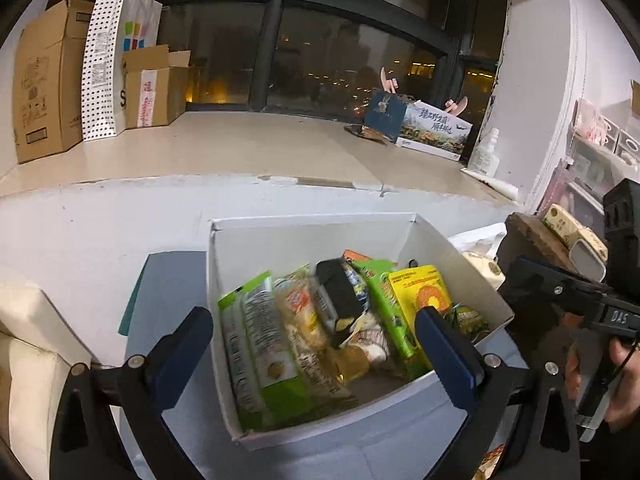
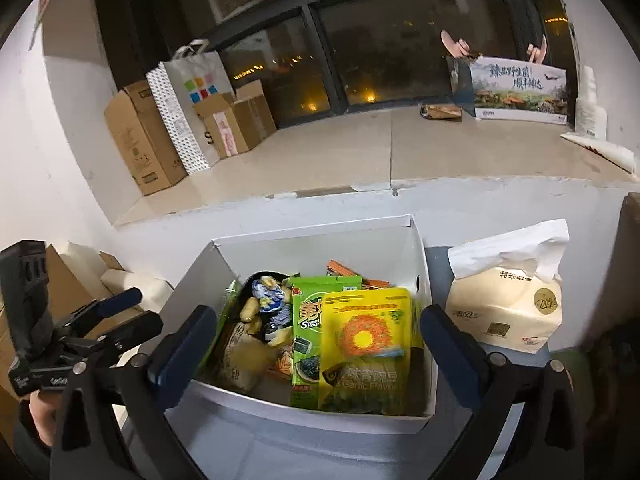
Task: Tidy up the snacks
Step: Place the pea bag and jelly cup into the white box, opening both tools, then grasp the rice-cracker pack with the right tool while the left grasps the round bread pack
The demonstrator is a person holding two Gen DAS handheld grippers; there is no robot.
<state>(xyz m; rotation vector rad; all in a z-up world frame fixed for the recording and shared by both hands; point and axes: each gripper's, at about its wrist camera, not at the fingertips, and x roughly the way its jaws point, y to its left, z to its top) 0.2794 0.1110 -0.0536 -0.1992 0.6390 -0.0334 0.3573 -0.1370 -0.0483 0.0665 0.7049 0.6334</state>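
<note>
A white open box (image 1: 312,236) (image 2: 320,240) stands on a grey-blue surface and holds several snack packs. Among them are a yellow pack with an orange sun (image 1: 424,296) (image 2: 366,344), a green seaweed pack (image 2: 308,332), a black pack (image 1: 340,292) and pale packs at the left (image 1: 264,340). My left gripper (image 1: 312,344) is open and empty, just above the box's near side. My right gripper (image 2: 320,348) is open and empty, with its fingers either side of the box's front. The right gripper also shows in the left wrist view (image 1: 560,284), and the left one in the right wrist view (image 2: 120,308).
A cream tissue pack (image 2: 504,312) stands right of the box. Behind is a white ledge with cardboard boxes (image 1: 48,80), a paper bag (image 1: 116,52), a printed carton (image 1: 436,128) and a white bottle (image 1: 486,152) before a dark window. Cream cartons (image 1: 28,340) lie at the left.
</note>
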